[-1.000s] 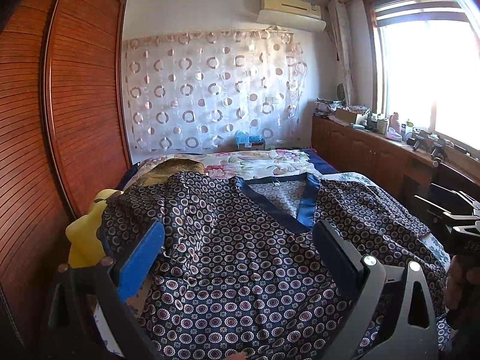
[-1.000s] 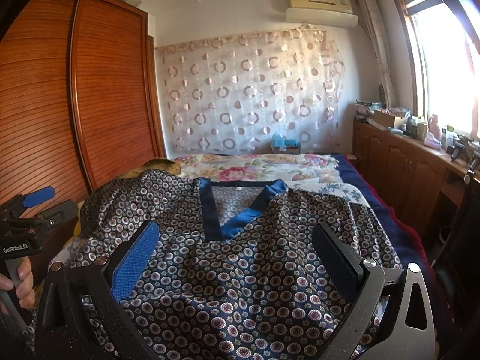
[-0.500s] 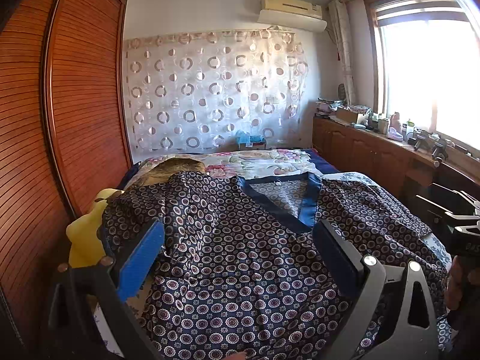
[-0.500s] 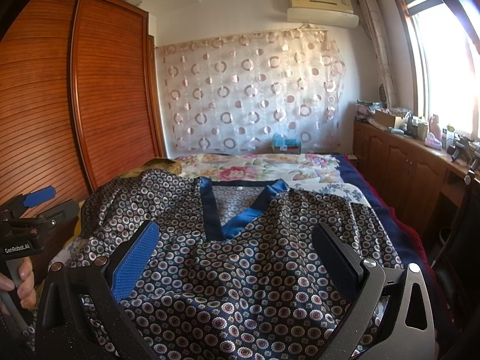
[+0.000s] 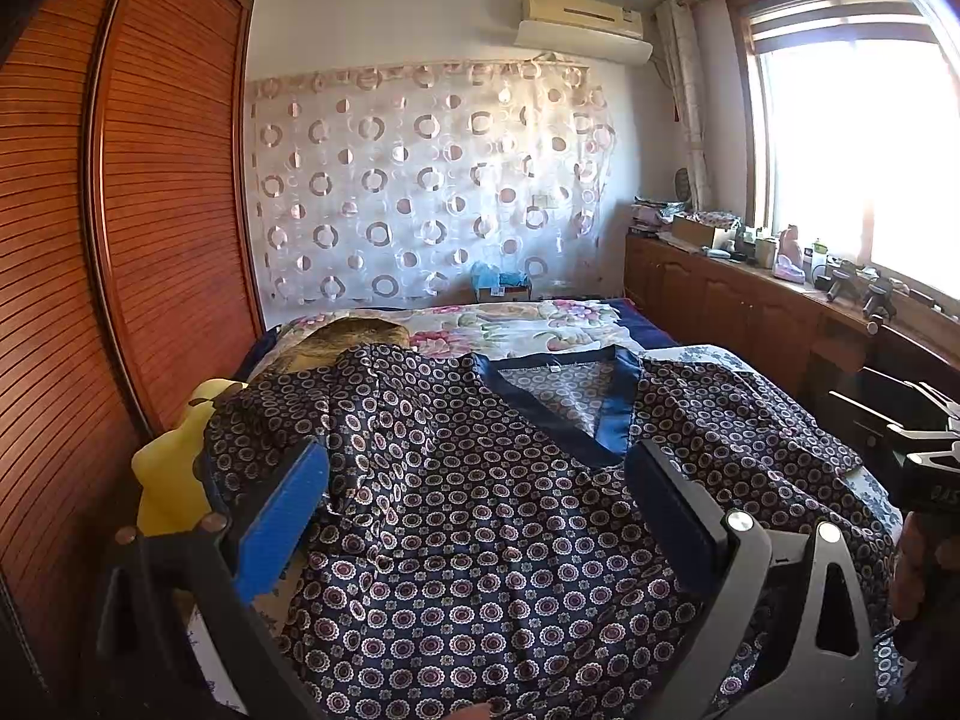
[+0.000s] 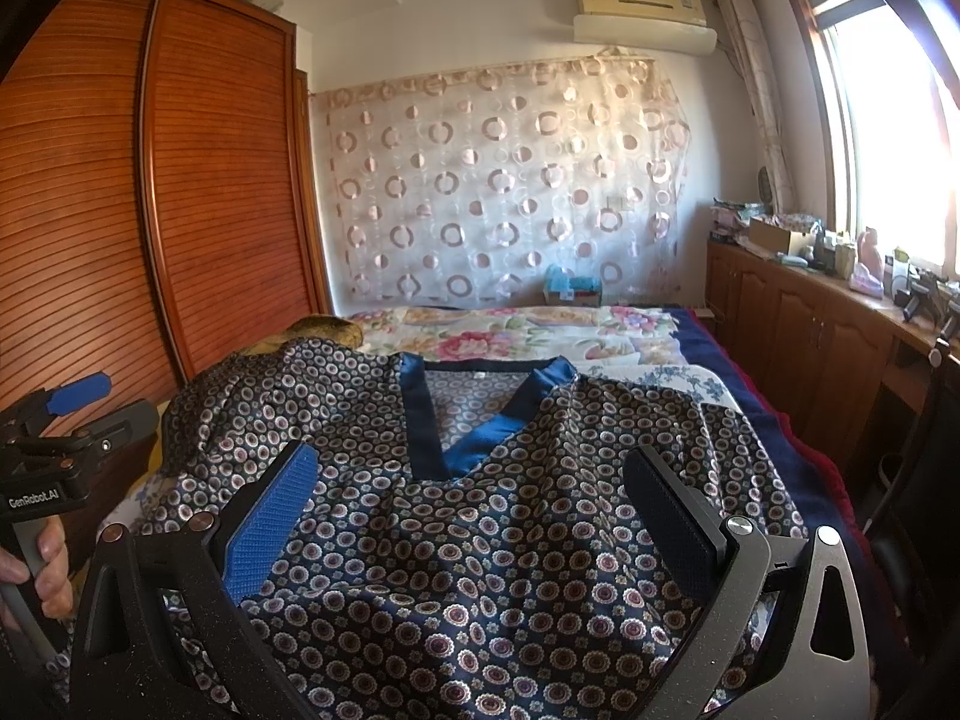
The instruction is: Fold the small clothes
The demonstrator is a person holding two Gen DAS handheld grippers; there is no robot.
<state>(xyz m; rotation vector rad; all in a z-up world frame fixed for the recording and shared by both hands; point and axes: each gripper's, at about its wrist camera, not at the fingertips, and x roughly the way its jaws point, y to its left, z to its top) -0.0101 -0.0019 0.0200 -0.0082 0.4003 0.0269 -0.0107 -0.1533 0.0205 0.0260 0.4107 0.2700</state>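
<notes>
Left wrist view: left gripper [image 5: 480, 510], jaws wide apart, nothing between them.
Right wrist view: right gripper [image 6: 474, 510], jaws wide apart, empty.
Patterned top [image 6: 480, 552]: spread flat beneath both grippers, blue V-neck at 12 o'clock.
Bed [image 6: 540, 330]: floral cover beyond.
Wardrobe [image 6: 228, 180]: 10 o'clock.

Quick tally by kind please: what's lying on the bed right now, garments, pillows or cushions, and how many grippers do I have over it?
Garments: 1, the patterned V-neck top spread on the bed.
Cushions: 2, a brown cushion and a yellow cushion, both partly under the top.
Grippers: 2, left gripper and right gripper, both open.
Total: 5
</notes>
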